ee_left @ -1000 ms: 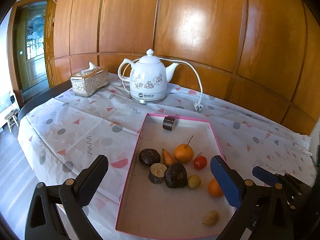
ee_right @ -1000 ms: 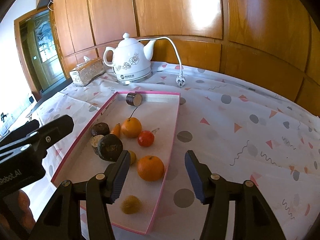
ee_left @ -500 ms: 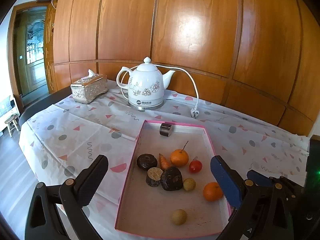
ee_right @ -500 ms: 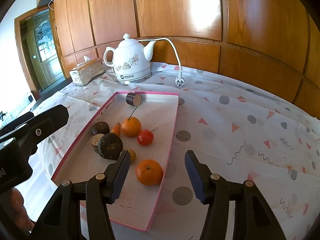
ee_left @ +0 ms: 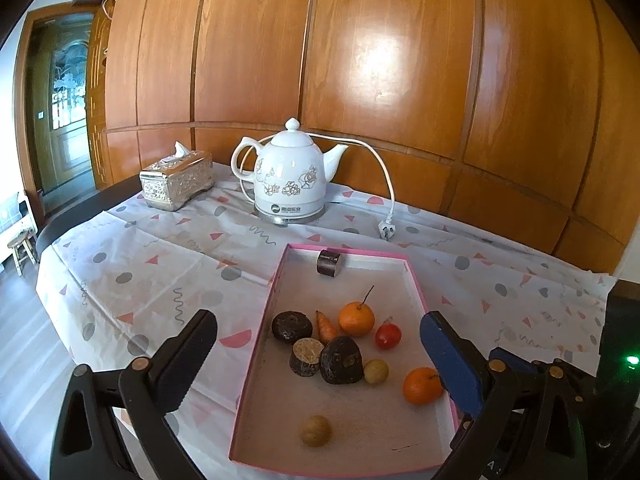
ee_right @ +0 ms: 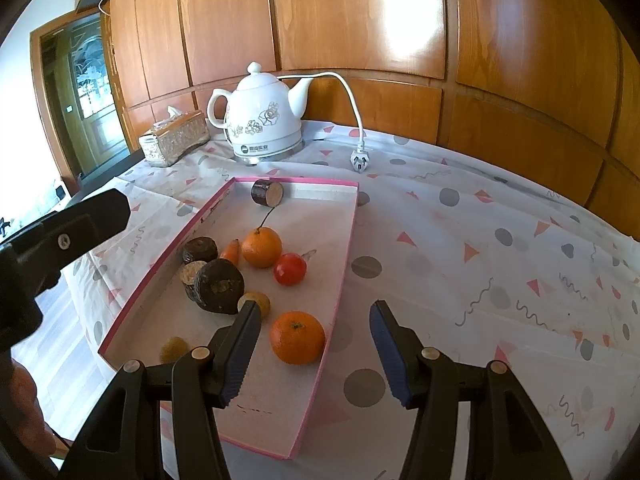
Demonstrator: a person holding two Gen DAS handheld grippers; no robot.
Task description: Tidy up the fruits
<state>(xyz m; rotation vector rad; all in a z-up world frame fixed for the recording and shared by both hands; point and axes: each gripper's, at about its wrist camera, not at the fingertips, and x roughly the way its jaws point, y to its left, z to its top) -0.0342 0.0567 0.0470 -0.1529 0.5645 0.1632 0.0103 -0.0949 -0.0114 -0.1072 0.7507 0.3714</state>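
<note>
**Pink-rimmed tray, loose round fruit: the risks from this pose**

Pink card walls of the tray [ee_right: 344,240] are low, and everything inside lies loose on a smooth floor. Both grippers hang above its near end with nothing held: the right gripper [ee_right: 316,350] has its jaws partly open and empty, the near orange [ee_right: 297,337] lying below and between them, untouched; the left gripper [ee_left: 320,356] has its jaws spread wide and empty over the tray's middle.

Likely trouble, as I judge it:

- The near orange sits just beside the tray's right wall. A jaw coming down on that side could land on the rim and tip or drag the light tray across the tablecloth [ee_right: 480,248] on the worktop.
- Round fruit rolls. A glancing touch could send the orange into the small yellow fruit [ee_right: 256,301] or the dark brown pieces [ee_right: 218,286] clustered near it.
- The red fruit [ee_right: 290,268], stemmed orange [ee_right: 262,246] and carrot-like piece [ee_right: 232,250] lie close together, so a wide grasp could catch two at once.
- The two grippers are near each other; reaching together risks a collision.
- No sorting place is visible, so the destination is unclear.
</note>
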